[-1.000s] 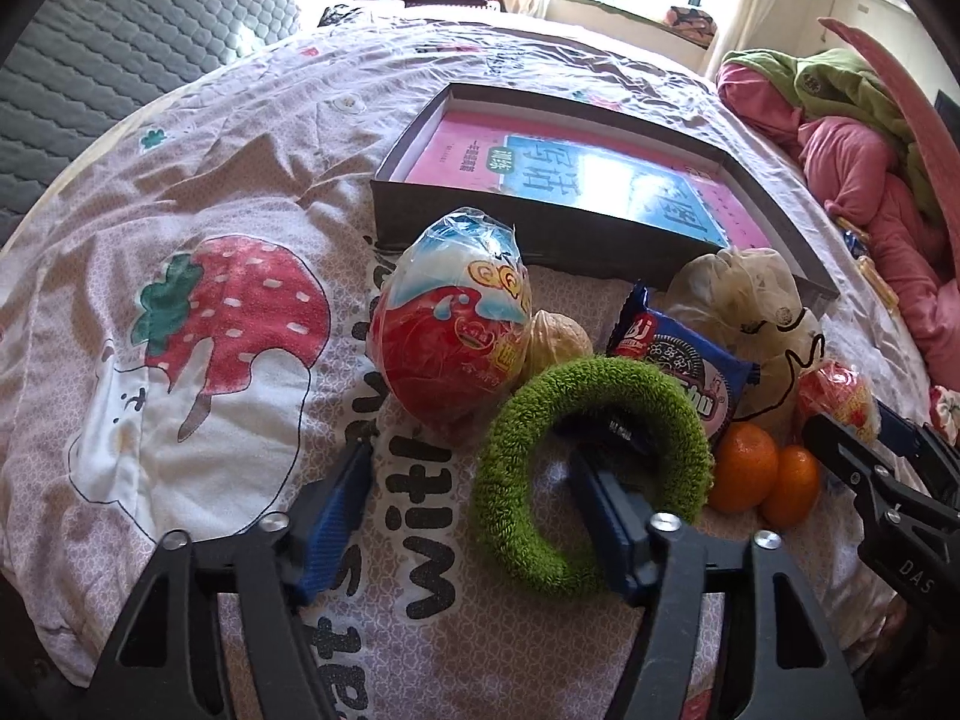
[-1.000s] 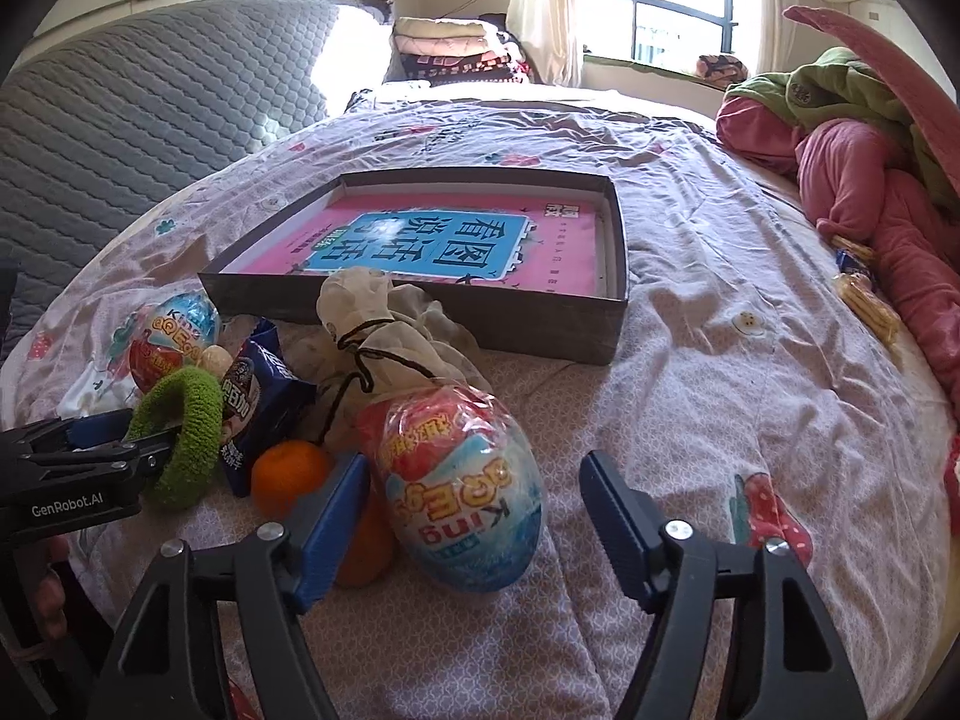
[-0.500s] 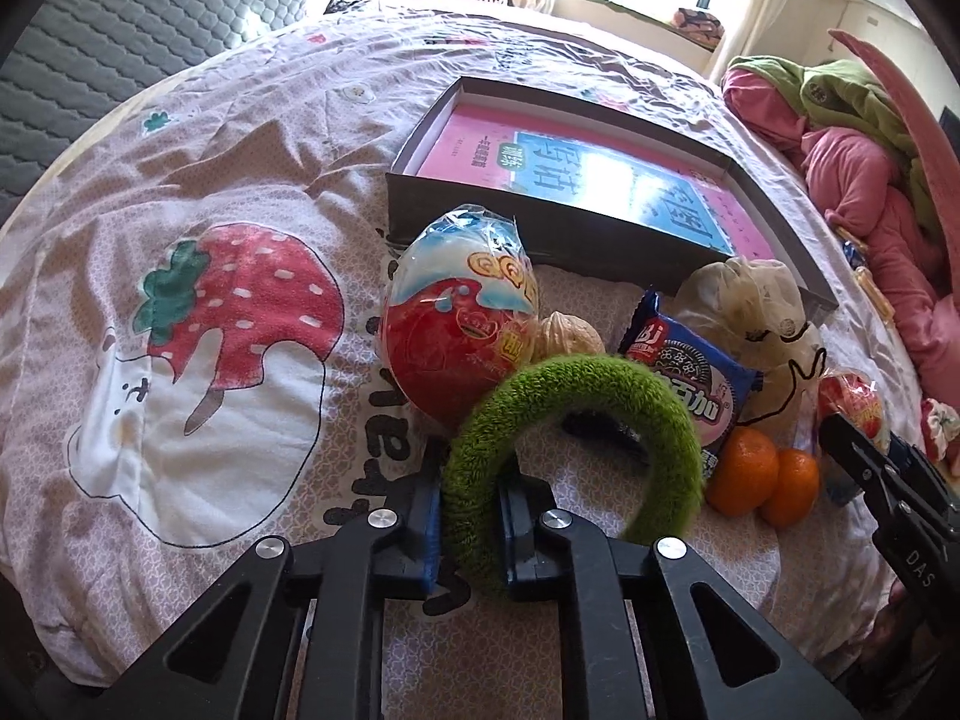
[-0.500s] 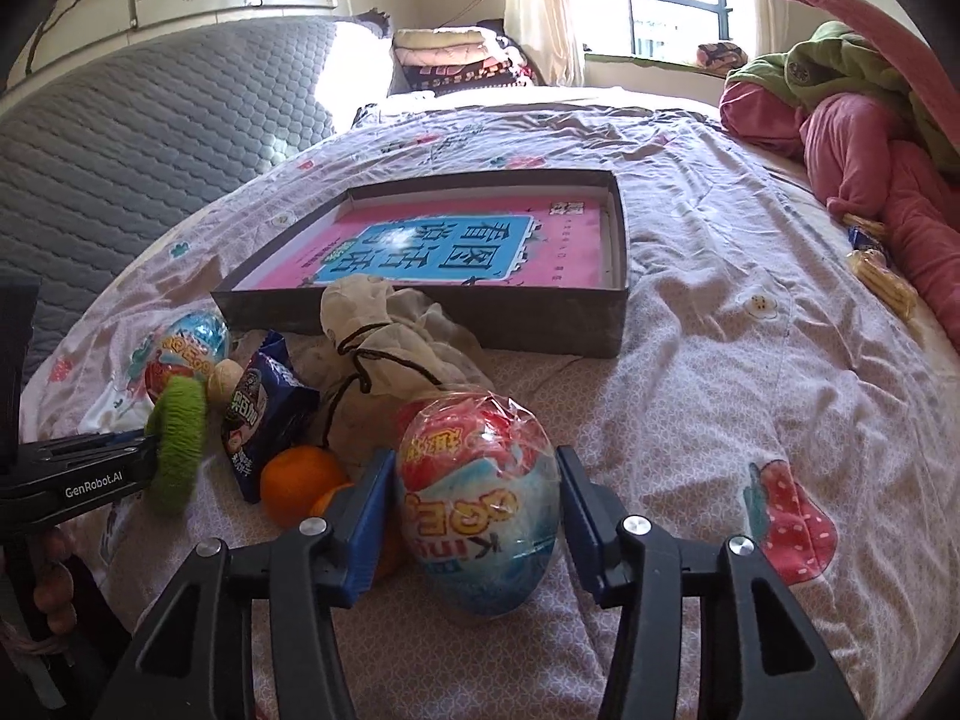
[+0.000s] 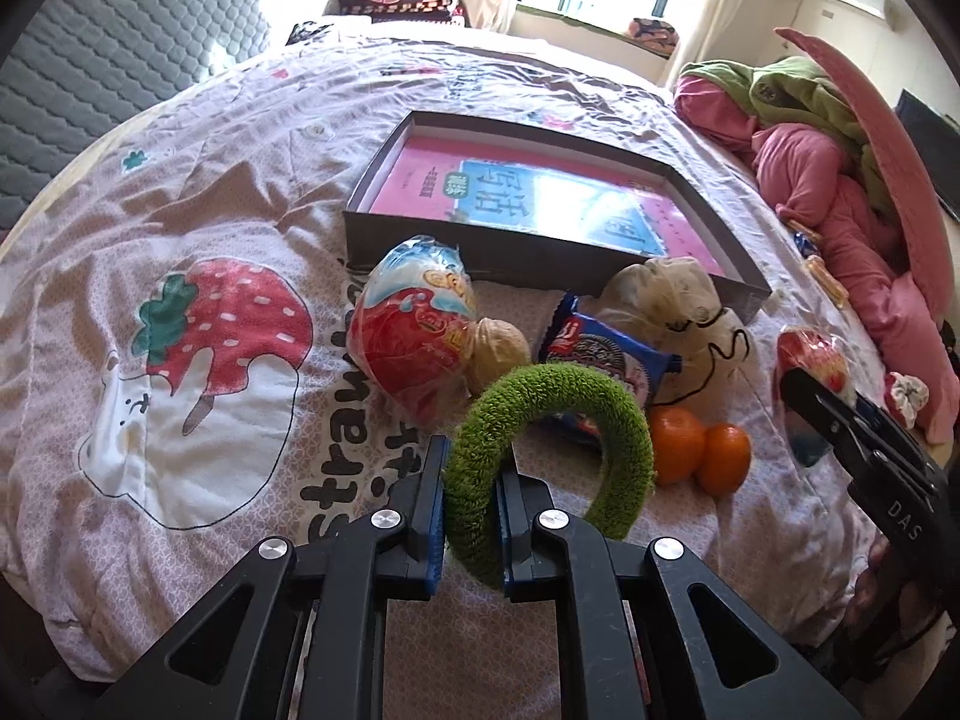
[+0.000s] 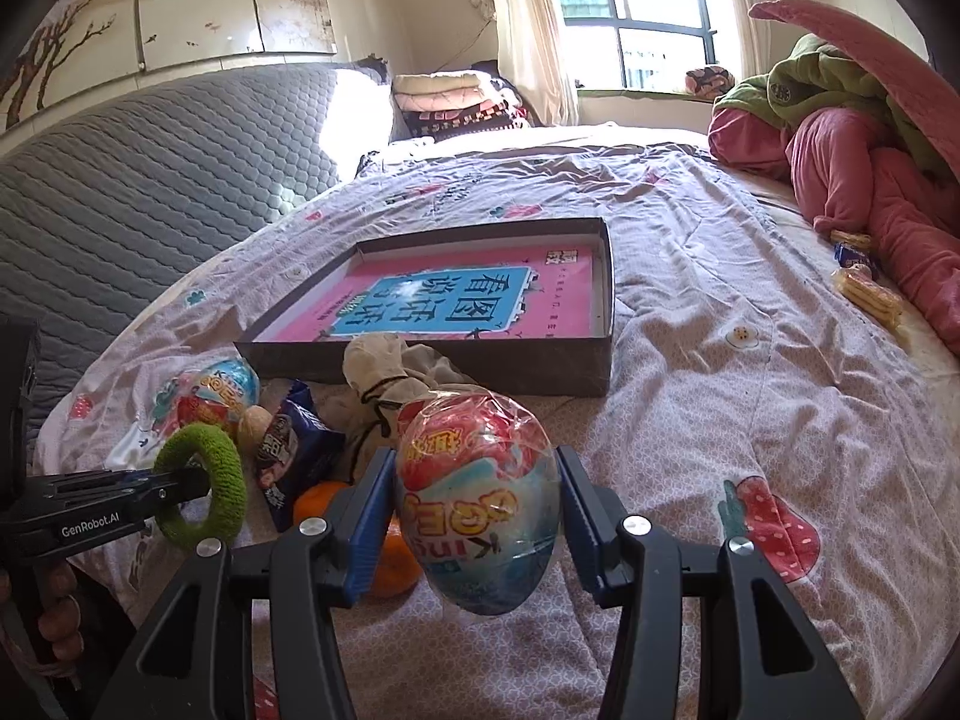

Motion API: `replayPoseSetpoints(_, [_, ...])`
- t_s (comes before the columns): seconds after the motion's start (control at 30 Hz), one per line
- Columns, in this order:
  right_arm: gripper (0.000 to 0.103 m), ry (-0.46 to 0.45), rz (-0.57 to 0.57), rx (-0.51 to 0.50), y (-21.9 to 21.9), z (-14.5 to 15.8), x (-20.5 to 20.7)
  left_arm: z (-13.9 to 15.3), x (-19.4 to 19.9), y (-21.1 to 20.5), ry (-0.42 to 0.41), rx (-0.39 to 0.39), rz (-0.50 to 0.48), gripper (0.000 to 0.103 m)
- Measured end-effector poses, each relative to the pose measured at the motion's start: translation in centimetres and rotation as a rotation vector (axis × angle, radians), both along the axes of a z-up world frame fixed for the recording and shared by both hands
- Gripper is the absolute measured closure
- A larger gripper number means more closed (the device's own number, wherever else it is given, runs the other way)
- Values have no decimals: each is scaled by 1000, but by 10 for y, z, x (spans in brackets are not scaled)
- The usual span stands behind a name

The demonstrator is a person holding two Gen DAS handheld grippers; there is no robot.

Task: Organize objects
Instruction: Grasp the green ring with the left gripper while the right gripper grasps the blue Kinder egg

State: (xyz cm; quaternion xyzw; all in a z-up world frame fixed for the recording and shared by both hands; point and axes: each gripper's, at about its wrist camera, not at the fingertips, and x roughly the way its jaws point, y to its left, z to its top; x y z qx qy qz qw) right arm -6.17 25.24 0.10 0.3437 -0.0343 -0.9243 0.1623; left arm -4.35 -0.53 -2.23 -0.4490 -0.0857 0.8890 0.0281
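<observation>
My left gripper (image 5: 473,457) is shut on a fuzzy green ring (image 5: 606,402), which it holds upright just above the quilt. In the right wrist view the green ring (image 6: 225,456) hangs at the left gripper's (image 6: 180,483) tip. My right gripper (image 6: 477,468) is shut on a wrapped toy egg (image 6: 480,498), lifted off the bed. A dark shallow box (image 5: 480,246) with a pink book inside lies beyond. In front of it sit a second toy egg (image 5: 414,330), a walnut (image 5: 498,348), a blue biscuit packet (image 5: 606,348), a beige drawstring pouch (image 5: 666,294) and two oranges (image 5: 678,444).
Everything lies on a strawberry-print quilt (image 5: 210,240). Pink and green bedding (image 6: 870,180) is piled at the right, with small snack packets (image 6: 864,288) beside it. A grey padded headboard (image 6: 150,150) runs along the left. A hand (image 6: 60,618) holds the left gripper.
The left jaws closed on the green ring and raised it. The right jaws closed on the toy egg and lifted it a little off the quilt.
</observation>
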Motion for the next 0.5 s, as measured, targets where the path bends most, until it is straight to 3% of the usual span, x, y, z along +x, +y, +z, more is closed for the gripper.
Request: replayPoseSetpoints(0.5, [51,83,36,-4,-32,22,5,29,7,12,122,-85,1,90])
